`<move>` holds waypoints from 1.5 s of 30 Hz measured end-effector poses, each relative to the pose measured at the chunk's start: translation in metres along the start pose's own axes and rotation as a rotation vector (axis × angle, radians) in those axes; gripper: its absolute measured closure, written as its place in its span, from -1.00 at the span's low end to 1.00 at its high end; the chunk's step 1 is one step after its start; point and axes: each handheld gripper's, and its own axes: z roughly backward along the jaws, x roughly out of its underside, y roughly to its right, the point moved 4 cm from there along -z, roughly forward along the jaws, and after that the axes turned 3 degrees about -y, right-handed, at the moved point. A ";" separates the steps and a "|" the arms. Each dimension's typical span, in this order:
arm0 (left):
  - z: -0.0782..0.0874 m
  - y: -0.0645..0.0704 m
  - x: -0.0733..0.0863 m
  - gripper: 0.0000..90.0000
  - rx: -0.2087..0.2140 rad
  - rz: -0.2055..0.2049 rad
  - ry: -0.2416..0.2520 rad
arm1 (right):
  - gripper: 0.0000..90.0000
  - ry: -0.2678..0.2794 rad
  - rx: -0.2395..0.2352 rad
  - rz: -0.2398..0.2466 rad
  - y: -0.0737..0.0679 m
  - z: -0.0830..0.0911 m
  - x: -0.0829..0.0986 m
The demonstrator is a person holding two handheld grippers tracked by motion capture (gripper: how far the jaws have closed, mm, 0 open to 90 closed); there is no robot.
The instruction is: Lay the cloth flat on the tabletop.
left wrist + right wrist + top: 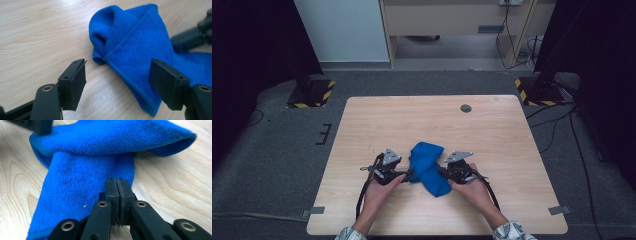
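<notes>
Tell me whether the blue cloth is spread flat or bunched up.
Bunched up. The blue cloth lies folded over itself in a crumpled strip on the table, with a rolled hump at one end.

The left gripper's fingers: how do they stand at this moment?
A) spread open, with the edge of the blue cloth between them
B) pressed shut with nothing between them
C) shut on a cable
A: in the left gripper view the left gripper has its fingers wide apart, and the blue cloth reaches into the gap.
</notes>
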 end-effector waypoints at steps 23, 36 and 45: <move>-0.023 0.016 -0.003 0.72 0.018 -0.093 -0.033 | 0.97 0.005 -0.003 0.012 -0.002 -0.002 0.001; -0.014 0.010 -0.004 0.97 -0.005 -0.084 -0.031 | 0.97 0.002 0.005 0.021 -0.003 -0.001 0.002; -0.005 -0.007 0.000 0.98 -0.045 -0.053 -0.037 | 0.98 -0.029 0.041 0.002 0.006 0.012 0.009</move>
